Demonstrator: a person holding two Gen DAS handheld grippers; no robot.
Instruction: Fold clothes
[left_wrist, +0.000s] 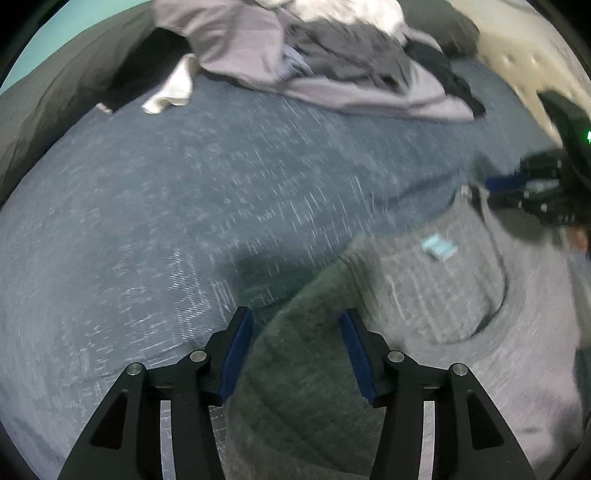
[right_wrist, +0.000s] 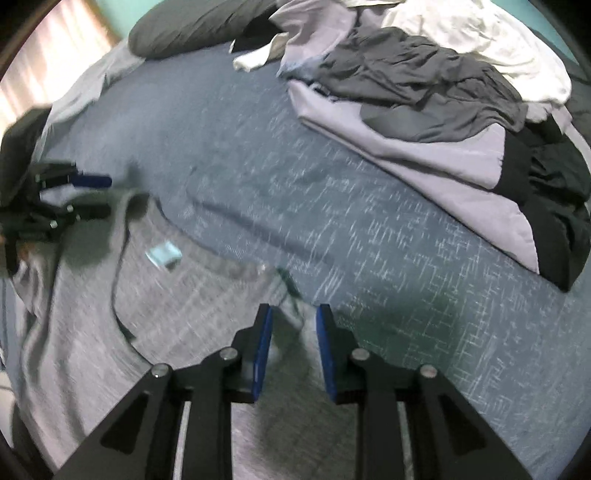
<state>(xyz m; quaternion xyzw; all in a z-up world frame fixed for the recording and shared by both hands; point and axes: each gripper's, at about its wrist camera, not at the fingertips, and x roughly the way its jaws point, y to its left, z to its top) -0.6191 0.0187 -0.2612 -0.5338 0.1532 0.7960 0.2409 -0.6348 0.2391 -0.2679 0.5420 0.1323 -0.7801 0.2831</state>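
A big bed with a blue speckled cover holds a flat grey T-shirt, a messy pile of clothes and a dark pillow.

You had a grey shirt of soft matt heathered knit, a pale woven label at its neck. Your bedspread was blue-grey woven cloth, coarse-looking, flecked with white threads. The pile of clothes was matt cloth: lilac, charcoal, white and black, all creased. Your left gripper and right gripper were matt black plastic with silvery metal pins; their pads looked like dull blue rubber.
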